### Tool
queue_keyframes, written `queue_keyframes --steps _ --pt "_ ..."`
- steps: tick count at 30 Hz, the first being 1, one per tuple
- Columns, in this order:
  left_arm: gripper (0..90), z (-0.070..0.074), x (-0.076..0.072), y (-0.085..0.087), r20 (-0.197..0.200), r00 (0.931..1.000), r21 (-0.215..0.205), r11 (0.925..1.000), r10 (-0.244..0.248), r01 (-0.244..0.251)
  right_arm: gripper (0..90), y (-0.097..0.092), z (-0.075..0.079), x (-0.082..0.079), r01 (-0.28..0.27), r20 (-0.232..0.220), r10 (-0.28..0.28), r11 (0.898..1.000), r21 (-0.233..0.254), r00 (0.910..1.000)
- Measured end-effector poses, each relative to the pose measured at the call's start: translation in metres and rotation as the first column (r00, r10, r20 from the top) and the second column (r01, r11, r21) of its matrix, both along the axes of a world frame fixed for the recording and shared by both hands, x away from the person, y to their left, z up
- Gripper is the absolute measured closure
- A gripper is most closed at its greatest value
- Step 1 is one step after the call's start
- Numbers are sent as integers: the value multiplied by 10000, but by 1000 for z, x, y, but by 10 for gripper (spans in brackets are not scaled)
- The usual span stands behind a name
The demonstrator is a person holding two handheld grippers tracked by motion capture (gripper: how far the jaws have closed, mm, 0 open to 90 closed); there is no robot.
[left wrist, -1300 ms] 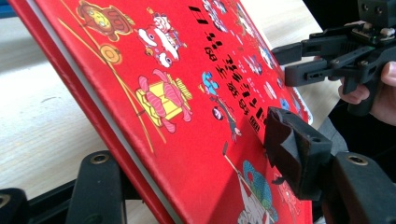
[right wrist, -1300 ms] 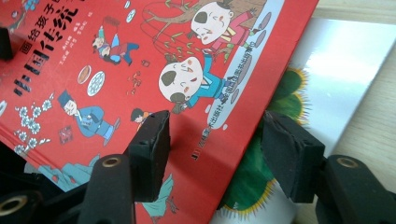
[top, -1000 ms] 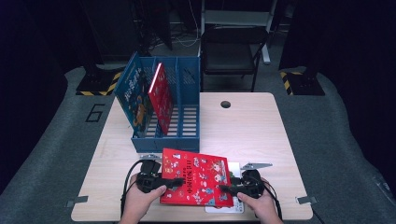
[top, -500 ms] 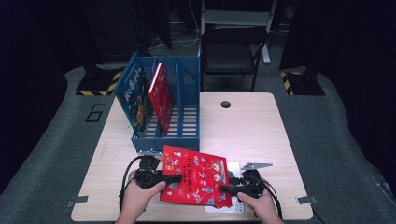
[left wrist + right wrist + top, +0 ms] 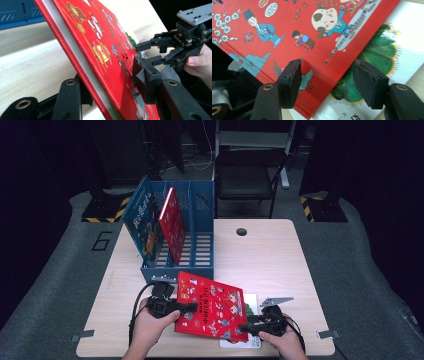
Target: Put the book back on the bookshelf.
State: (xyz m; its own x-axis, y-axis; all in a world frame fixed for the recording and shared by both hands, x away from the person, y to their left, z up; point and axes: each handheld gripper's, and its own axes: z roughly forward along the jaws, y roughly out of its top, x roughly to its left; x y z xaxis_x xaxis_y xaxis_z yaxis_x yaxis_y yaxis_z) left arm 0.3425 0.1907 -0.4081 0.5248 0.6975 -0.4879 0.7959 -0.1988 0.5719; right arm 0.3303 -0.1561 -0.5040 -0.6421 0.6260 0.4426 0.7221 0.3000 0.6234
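1. The red book [image 5: 214, 306] lies tilted over the near edge of the table [image 5: 270, 255] in the high view, its left edge raised, just in front of the blue rack [image 5: 176, 236]. My left gripper [image 5: 186, 308] is at its left edge and my right gripper [image 5: 248, 327] at its near right corner. Under the book lies a white book with a green picture [image 5: 248, 307]. Two more books stand in the rack.

2. In the left gripper view, the red book [image 5: 105, 50] slants between my jaws. They have just been closing and now clasp its edge, one pad on the cover, the other beneath. My right gripper [image 5: 147, 53] shows farther off in my right hand [image 5: 200, 63].

3. In the right gripper view, my jaws have just been closing but stand apart over the red book's [image 5: 294, 32] corner and the white book [image 5: 387, 57]; neither pad presses on anything.
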Motion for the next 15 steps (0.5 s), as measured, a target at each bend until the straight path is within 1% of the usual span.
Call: queue_keyframes --steps 3,5,6,7,9,15 --pt "568 6 2 -3 73 10000 54 10000 18 -19 382 0 -1 1 -39 -5 39 9998 200 10000" --pt "583 10 2 -4 196 9998 -35 10000 -26 26 384 0 -2 2 -68 -90 71 9993 366 9999" --pt "591 12 3 -5 196 9998 -46 10000 -70 71 385 0 -2 2 -59 -141 66 9989 476 9999" --pt "593 14 3 -6 205 9998 -8 10000 -72 72 384 0 -2 2 -31 -261 46 9984 567 9996" --pt "599 17 5 -7 290 9996 90 9999 -65 62 381 1 -3 2 -24 -291 44 9977 672 9996" --pt "614 28 7 -12 363 9992 347 9993 -173 160 379 4 -3 2 -83 -376 115 9964 838 9992"
